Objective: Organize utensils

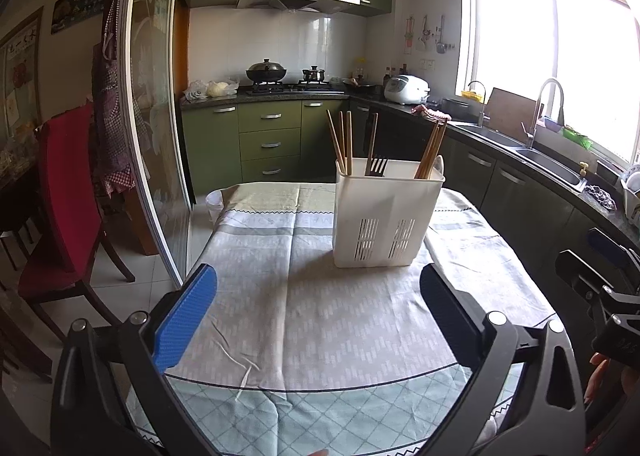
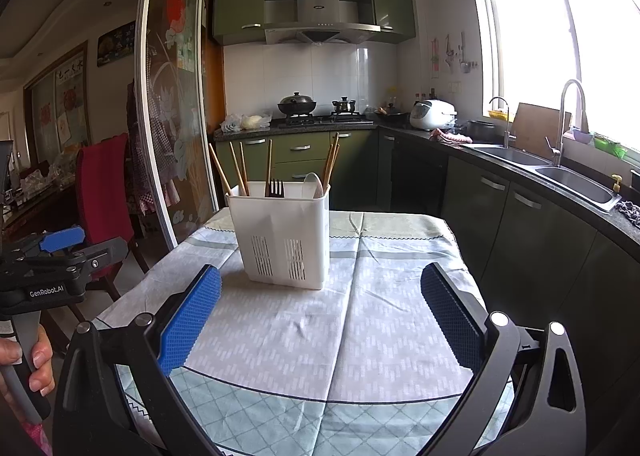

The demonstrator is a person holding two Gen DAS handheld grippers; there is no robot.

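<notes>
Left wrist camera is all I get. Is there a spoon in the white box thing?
Observer: Yes. The right wrist view shows a pale spoon, bowl up, in the white holder, next to a bunch of chopsticks.
Operator: Is the other grabber holding anything?
Observer: No. The right gripper has its fingers wide apart, with only tablecloth between them.
Operator: Who holds mine?
Observer: A hand is wrapped around the handle of the left gripper.
</notes>
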